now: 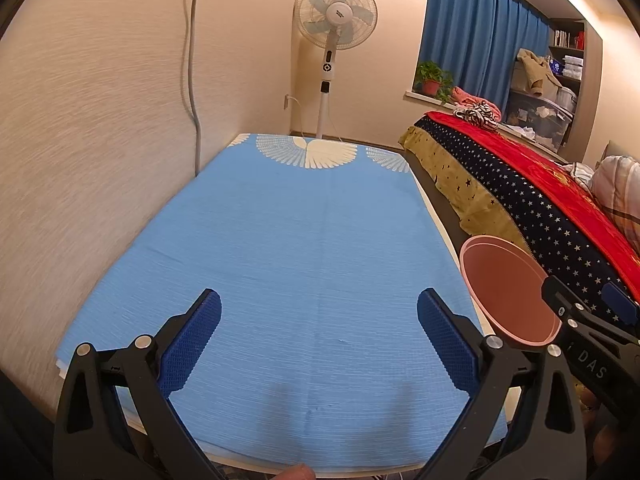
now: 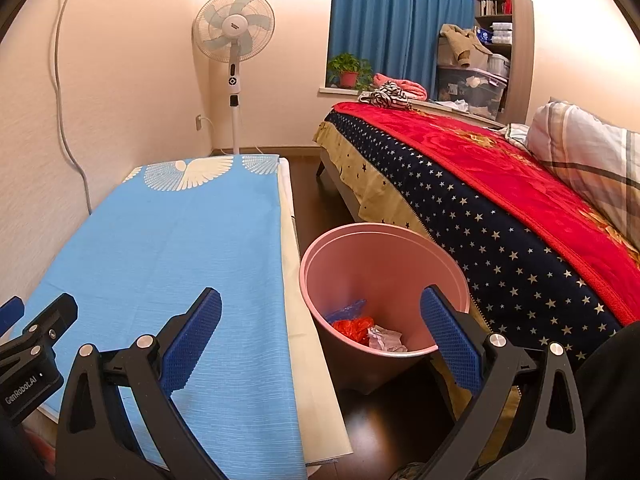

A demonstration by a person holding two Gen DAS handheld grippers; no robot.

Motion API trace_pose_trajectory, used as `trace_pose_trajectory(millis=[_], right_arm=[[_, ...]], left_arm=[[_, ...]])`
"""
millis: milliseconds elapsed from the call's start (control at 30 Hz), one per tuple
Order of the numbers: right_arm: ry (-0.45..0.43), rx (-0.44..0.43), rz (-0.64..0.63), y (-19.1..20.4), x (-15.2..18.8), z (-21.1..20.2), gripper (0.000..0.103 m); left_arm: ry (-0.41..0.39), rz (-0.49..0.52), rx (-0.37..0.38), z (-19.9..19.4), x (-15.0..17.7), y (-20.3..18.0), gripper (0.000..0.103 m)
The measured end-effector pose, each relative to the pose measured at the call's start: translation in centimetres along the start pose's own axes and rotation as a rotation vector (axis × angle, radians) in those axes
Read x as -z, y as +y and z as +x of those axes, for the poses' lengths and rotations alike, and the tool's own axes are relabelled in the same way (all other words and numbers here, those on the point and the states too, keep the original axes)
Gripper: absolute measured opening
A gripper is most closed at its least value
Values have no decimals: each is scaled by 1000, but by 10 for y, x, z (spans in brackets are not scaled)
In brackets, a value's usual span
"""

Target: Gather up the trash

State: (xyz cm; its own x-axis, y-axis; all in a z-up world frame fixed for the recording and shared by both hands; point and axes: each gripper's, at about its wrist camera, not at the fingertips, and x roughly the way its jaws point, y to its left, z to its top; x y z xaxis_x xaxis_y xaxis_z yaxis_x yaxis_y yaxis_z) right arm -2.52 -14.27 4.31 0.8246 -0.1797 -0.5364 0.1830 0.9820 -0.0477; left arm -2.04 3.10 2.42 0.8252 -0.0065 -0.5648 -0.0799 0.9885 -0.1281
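Observation:
A pink trash bin [image 2: 384, 264] stands on the dark floor between the table and the bed. Inside it lie a red crumpled wrapper [image 2: 352, 328], a white crumpled paper [image 2: 386, 340] and a blue plastic piece [image 2: 346, 310]. My right gripper [image 2: 320, 328] is open and empty, above the table edge and the bin's near rim. My left gripper [image 1: 319, 332] is open and empty above the blue tablecloth [image 1: 288, 260]. The bin's rim [image 1: 504, 288] shows at the right of the left wrist view, with the right gripper's body [image 1: 588, 320] beside it. No trash shows on the table.
The blue cloth covers a long table [image 2: 172, 264] against the left wall. A bed with a star-patterned cover and red blanket [image 2: 500, 200] stands on the right. A standing fan [image 2: 234, 32], a potted plant [image 2: 348, 72] and blue curtains are at the back.

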Motion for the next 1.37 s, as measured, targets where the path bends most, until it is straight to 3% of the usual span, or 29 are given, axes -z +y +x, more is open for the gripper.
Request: trace_pose_trajectory(millis=[1367], right_arm=[[2, 1, 0, -1, 3, 1, 98]], left_arm=[[11, 26, -4, -1, 2, -5, 95]])
